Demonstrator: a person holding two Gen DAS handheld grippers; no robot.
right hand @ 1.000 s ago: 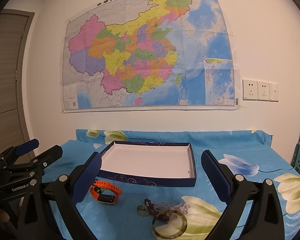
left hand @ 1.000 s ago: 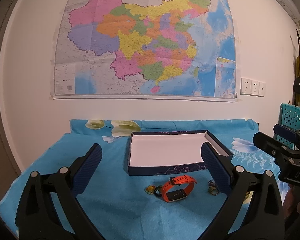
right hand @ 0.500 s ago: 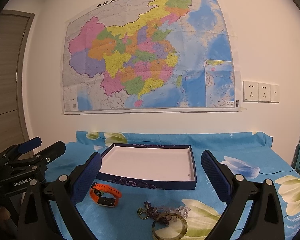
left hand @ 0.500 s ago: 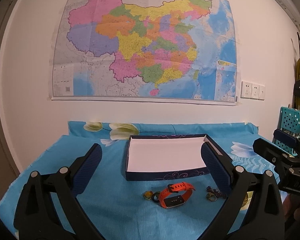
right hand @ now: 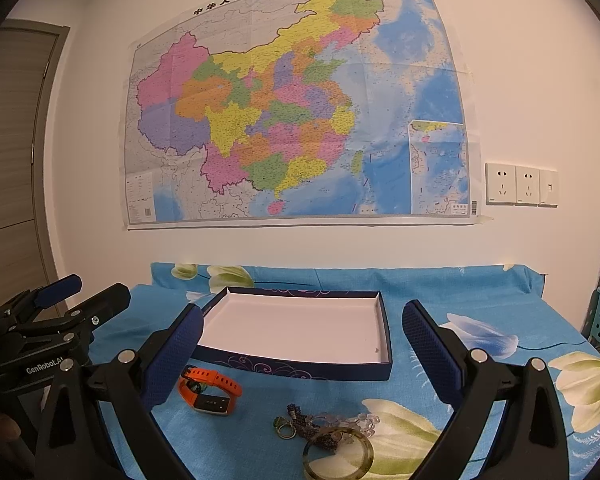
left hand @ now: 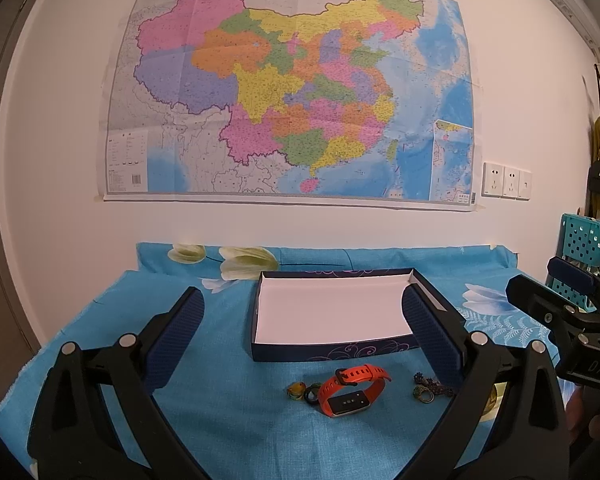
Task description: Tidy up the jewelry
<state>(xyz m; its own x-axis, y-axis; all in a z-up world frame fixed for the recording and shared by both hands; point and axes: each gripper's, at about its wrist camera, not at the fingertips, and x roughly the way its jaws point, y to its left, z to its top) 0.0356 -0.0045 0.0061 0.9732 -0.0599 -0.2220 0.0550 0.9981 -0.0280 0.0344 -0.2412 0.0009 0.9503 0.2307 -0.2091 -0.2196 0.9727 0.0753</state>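
Near front edge of blue floral tablecloth [right hand: 480, 292]: rubbery orange smartwatch [left hand: 350, 390], small rings [left hand: 302, 391], glassy bangle [right hand: 338, 454]; shallow rectangular tray [left hand: 332, 312] behind; left gripper [left hand: 304, 340], right gripper [right hand: 302, 348] spread wide, gripping nothing.

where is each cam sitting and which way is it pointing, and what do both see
Left wrist: on the left gripper, facing the wall map over the blue floral cloth; its open fingers frame the navy white-lined box and orange watch; the right gripper shows at right.
Right wrist: on the right gripper, set further right, same heading; the left gripper shows at left, a greenish bangle near.
Shared: box, watch, map, cloth.
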